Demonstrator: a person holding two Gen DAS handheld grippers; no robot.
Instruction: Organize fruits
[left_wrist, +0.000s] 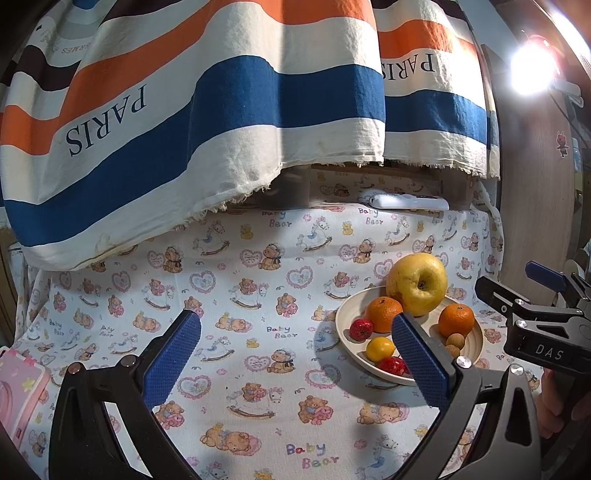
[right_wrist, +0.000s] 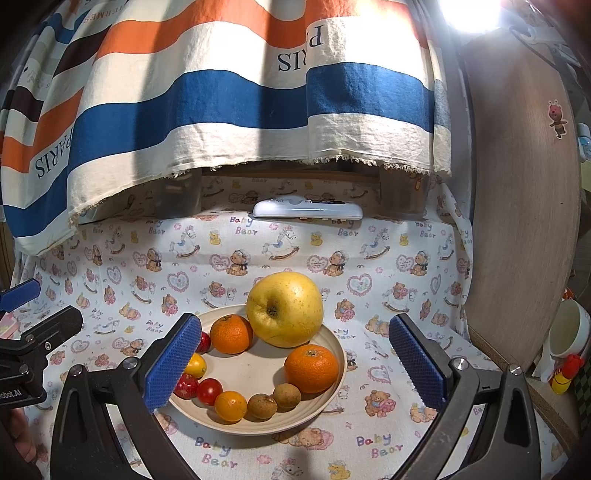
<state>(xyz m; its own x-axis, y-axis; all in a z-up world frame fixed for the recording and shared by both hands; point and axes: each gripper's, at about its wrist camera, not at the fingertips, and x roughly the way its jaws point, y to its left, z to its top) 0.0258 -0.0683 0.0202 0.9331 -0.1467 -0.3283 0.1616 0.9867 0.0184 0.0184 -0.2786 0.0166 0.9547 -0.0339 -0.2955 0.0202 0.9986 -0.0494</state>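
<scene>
A cream plate (right_wrist: 334, 373) on the bear-print cloth holds a big yellow apple (right_wrist: 284, 309), two oranges (right_wrist: 231, 333) (right_wrist: 311, 368), small red and yellow fruits (right_wrist: 209, 391) and two brown longans (right_wrist: 262, 406). My right gripper (right_wrist: 295, 365) is open and empty, hovering over the plate. My left gripper (left_wrist: 297, 360) is open and empty over bare cloth, left of the plate (left_wrist: 345, 314); its right finger overlaps the plate's edge. The apple (left_wrist: 416, 283) and oranges (left_wrist: 456, 320) show there too. The right gripper's body (left_wrist: 535, 321) shows at the right edge.
A striped "PARIS" cloth (left_wrist: 221, 110) hangs over the back. A white remote (right_wrist: 307, 212) lies at the back of the table. A pink object (left_wrist: 18, 391) sits at the left edge. A wooden panel (right_wrist: 517, 221) and a white mug (right_wrist: 569, 332) stand at the right.
</scene>
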